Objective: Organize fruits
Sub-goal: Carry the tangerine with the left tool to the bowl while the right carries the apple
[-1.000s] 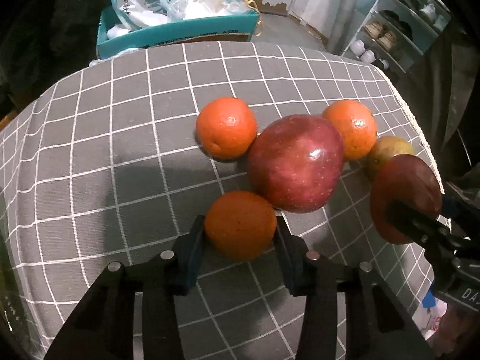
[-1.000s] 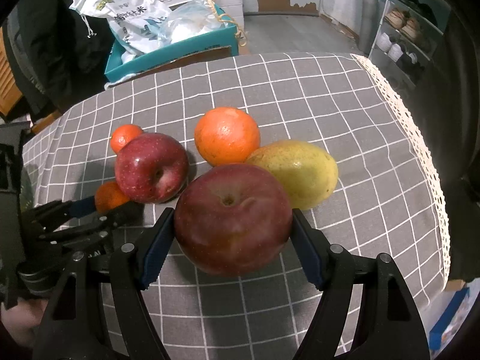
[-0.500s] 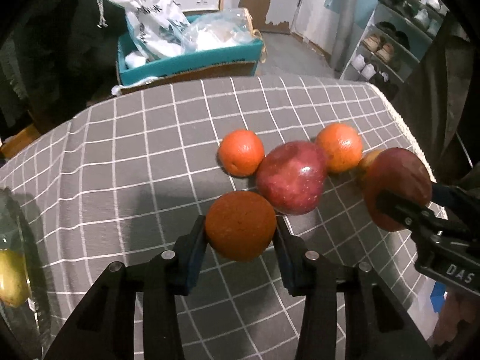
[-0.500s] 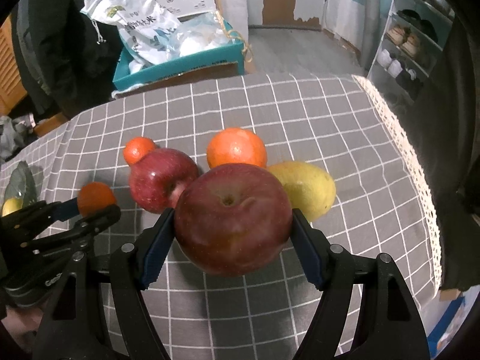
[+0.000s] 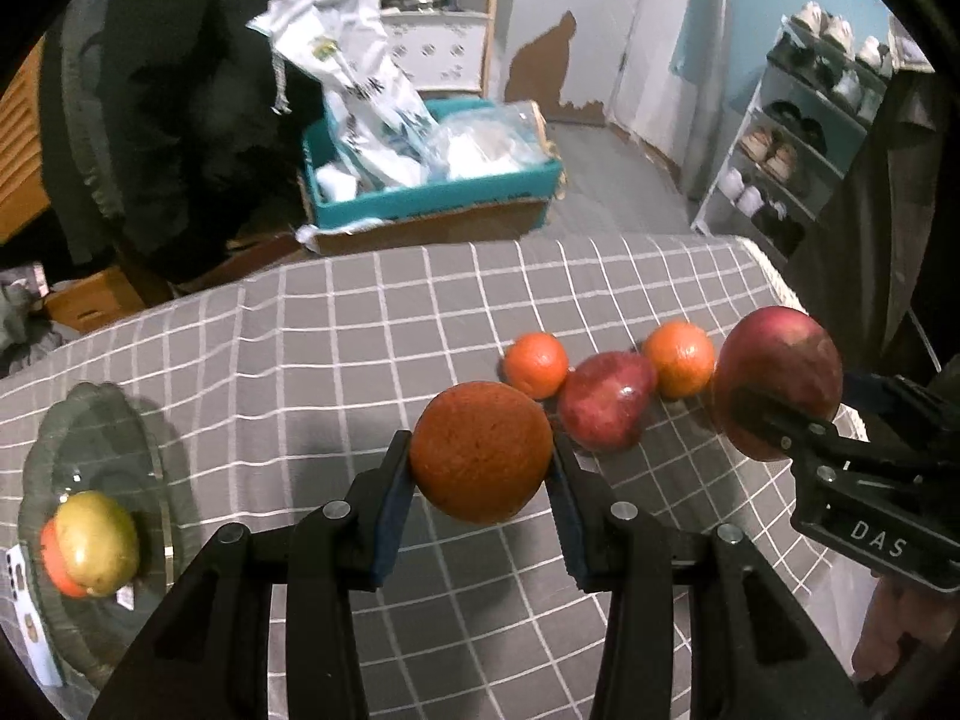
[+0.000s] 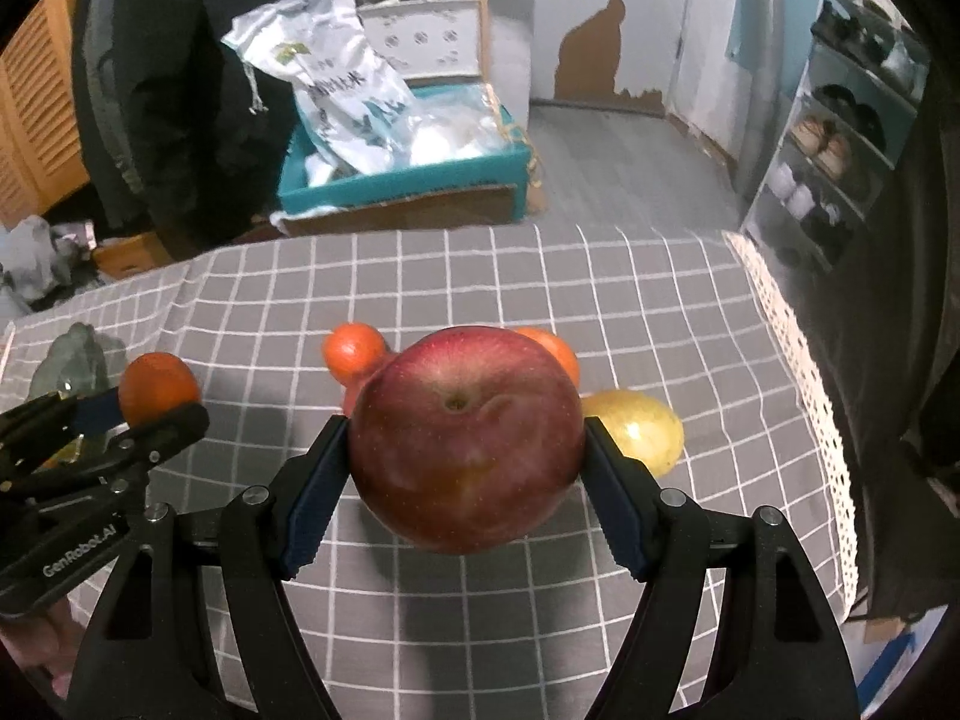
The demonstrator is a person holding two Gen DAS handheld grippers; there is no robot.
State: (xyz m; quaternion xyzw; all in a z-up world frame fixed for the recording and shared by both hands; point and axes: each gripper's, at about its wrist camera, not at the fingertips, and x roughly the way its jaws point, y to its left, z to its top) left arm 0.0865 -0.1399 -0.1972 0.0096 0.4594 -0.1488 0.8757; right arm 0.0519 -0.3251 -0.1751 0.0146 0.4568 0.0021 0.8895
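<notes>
Both fruits are hanging above the checked cloth, so the carrying step seems to be in hand. The left gripper (image 5: 481, 468) is clamping a dull, pebbled orange (image 5: 481, 451) between its blue-padded jaws; the right gripper (image 6: 467, 483) is pinching a glossy red apple (image 6: 467, 445), its jaws spread wider around it. Next, each load probably needs swinging toward the clear glass dish (image 5: 90, 438) lying well off to the left gripper's left, already cradling a smooth yellow-green fruit (image 5: 96, 542), then lowering gently.
</notes>
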